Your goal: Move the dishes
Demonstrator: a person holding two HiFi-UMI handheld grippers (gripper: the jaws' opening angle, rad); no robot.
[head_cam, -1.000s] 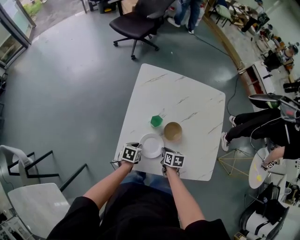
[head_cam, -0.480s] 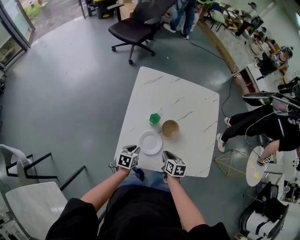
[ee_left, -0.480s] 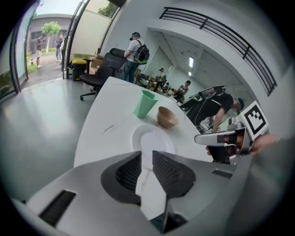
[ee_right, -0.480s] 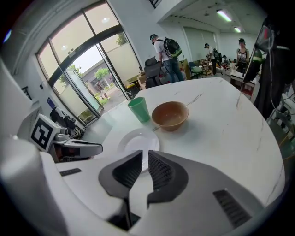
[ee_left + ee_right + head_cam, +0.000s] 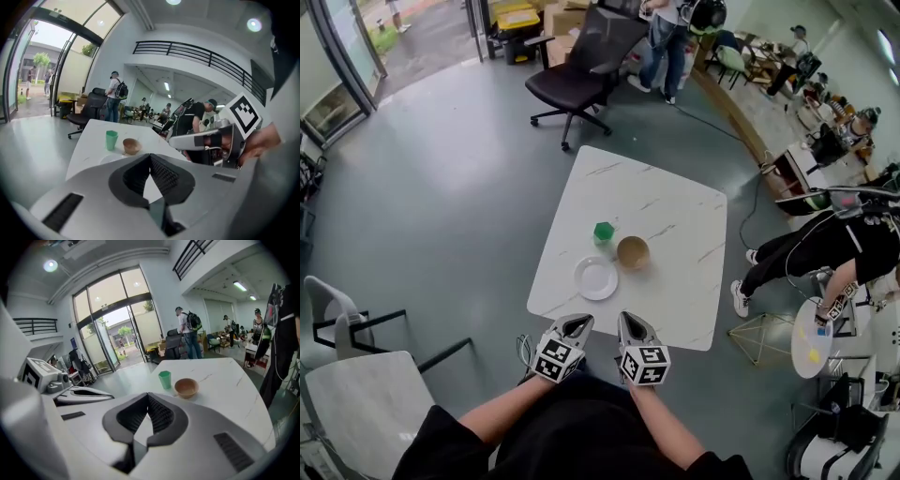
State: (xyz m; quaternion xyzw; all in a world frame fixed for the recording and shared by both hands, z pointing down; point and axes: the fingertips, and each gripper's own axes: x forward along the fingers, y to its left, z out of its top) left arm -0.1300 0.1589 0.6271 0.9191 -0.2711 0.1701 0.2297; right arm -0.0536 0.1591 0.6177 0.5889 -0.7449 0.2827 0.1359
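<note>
Tongs on both sides are drawn together. The left tongs (image 5: 150,156) meet at their ribbed tips with nothing between them, and the right tongs (image 5: 148,396) do the same, also empty. Each carries a cube printed with black-and-white square marker patterns, and the person's two hands hold them side by side, close to the body.

In the head view both pairs point forward from just short of the near edge of the worktop (image 5: 675,211), a white marble-patterned top with grey veins. They hang over the grey floor (image 5: 441,187), touching none of the dishes.

The dishes sit together on the near half of the worktop:
- The white plate (image 5: 596,278) lies flat, closest to the tongs.
- The brown bowl (image 5: 633,252) stands upright just beyond the plate and to its right.
- The green cup (image 5: 603,232) stands upright just beside the bowl, on its left and a little farther off.

Beyond the far corner of the worktop stands a black office chair (image 5: 579,73), with glass doors (image 5: 342,56) off to the left. A seated person in dark clothes (image 5: 825,246) is to the right of the worktop.
</note>
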